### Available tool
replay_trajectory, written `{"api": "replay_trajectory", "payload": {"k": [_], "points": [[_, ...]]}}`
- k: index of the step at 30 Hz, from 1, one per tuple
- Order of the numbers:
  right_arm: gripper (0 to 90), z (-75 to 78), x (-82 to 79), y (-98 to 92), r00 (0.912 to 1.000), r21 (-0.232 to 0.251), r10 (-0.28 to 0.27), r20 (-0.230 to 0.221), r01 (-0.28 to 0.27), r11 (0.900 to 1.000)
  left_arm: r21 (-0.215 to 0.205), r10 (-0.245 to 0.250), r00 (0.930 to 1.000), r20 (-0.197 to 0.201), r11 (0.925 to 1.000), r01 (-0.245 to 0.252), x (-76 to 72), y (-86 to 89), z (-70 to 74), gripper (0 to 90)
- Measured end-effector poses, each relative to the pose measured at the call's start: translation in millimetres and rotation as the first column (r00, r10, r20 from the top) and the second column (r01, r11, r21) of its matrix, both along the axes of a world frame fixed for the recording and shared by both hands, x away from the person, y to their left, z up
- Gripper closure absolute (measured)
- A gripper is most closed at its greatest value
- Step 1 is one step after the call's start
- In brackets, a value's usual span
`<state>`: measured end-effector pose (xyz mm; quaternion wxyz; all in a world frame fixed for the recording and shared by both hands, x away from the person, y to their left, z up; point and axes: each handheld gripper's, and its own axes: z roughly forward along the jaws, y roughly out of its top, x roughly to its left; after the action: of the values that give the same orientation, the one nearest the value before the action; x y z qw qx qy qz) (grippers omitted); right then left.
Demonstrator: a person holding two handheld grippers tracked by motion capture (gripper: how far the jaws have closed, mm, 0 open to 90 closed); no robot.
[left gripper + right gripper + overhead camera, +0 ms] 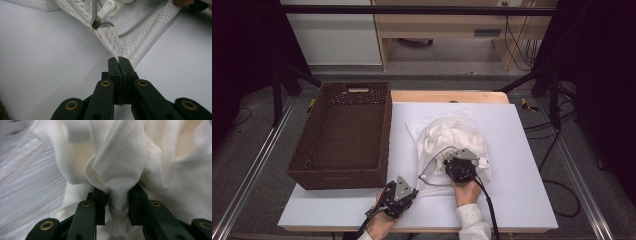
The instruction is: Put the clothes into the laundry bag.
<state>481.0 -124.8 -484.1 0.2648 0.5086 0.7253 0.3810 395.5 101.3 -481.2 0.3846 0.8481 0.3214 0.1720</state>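
Observation:
A white mesh laundry bag (430, 186) lies on the white table (517, 165), with a bunched white cloth (452, 135) bulging from its open top. My left gripper (412, 191) is at the bag's near left corner. In the left gripper view that gripper (119, 60) is shut on the corner of the mesh bag (130, 42), just below the zipper's white pull (107, 9). My right gripper (460, 160) rests on top of the bundle. In the right gripper view its jaws (117, 192) pinch a thick fold of the white cloth (120, 165).
A large brown wicker basket (337, 177) stands on the left part of the table, close beside the bag. A wooden strip runs along the table's far edge (447, 96). Cables trail from both grippers toward the near edge.

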Motion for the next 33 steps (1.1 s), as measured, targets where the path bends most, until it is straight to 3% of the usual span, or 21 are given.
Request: {"api": "replay_trajectory", "payload": {"k": [2,4,7,10,13,15,17,22,25,28,29,31,33], "points": [[71.8,-3.3,7.1,-2.1,0.9994,-0.017,-0.032,0.013,0.032,0.999,0.004,0.004,1.0,-0.002,1.0,-0.004,0.2,-1.0,-1.6,88.5],[69.7,-3.0,10.6,-2.9,0.9994,0.003,-0.035,-0.004,0.035,0.999,0.01,0.004,1.0,-0.005,0.9999,-0.004,0.9,-1.7,-4.0,88.5],[60.4,-0.3,7.4,-5.6,0.9994,0.03,0.009,-0.033,-0.008,1.0,0.003,0.007,0.9999,-0.015,1.0,-0.007,2.0,-0.9,-3.8,88.5],[44.2,8.0,-5.3,-9.8,0.9963,0.054,0.07,-0.049,-0.067,0.996,0.001,0.012,0.9998,-0.017,0.9999,-0.012,2.2,-1.0,-3.9,88.4],[38.8,19.8,-31.6,-18.2,0.9936,0.006,0.111,0.021,-0.111,0.994,-0.001,0.015,0.9998,-0.016,0.9999,-0.015,2.0,-1.2,-4.2,88.2],[37.6,26.2,-49.5,-32.0,0.9906,0.001,0.124,0.057,-0.124,0.992,-0.005,0.015,0.9997,-0.017,0.9999,-0.015,2.4,-0.9,-4.4,88.1],[36.4,28.7,-63.7,-50.9,0.9935,-0.013,0.085,0.075,-0.084,0.996,-0.008,0.015,0.9997,-0.016,0.9998,-0.016,2.6,-0.8,-4.8,88.0],[35.7,12.8,-77.5,-91.9,0.999,-0.02,-0.039,0.022,0.04,0.999,-0.012,0.018,0.9997,-0.017,0.9998,-0.018,3.3,-0.7,-5.1,87.6],[40.0,0.3,-72.1,-99.0,0.9975,-0.056,-0.066,-0.025,0.064,0.996,-0.014,0.019,0.9997,-0.016,0.9997,-0.019,3.2,-0.8,-5.3,87.6],[58.4,-5.2,-65.1,-101.6,0.996,-0.021,-0.052,-0.073,0.051,0.998,-0.02,0.02,0.9997,-0.017,0.9996,-0.02,3.4,-0.6,-5.6,87.7],[70.6,-4.3,-63.9,-102.8,0.9961,-0.014,-0.045,-0.075,0.044,0.999,-0.019,0.02,0.9997,-0.016,0.9996,-0.021,3.3,-0.6,-5.6,87.7],[86.5,-2.5,-64.4,-105.0,0.9959,0.015,-0.027,-0.086,0.029,0.999,-0.018,0.023,0.9996,-0.015,0.9996,-0.024,2.9,-0.8,-5.5,87.7],[88.1,1.2,-69.5,-107.0,0.997,0.025,-0.014,-0.076,0.016,1.0,-0.019,0.028,0.9994,-0.018,0.9994,-0.029,2.6,-0.6,-5.2,87.9]]}}
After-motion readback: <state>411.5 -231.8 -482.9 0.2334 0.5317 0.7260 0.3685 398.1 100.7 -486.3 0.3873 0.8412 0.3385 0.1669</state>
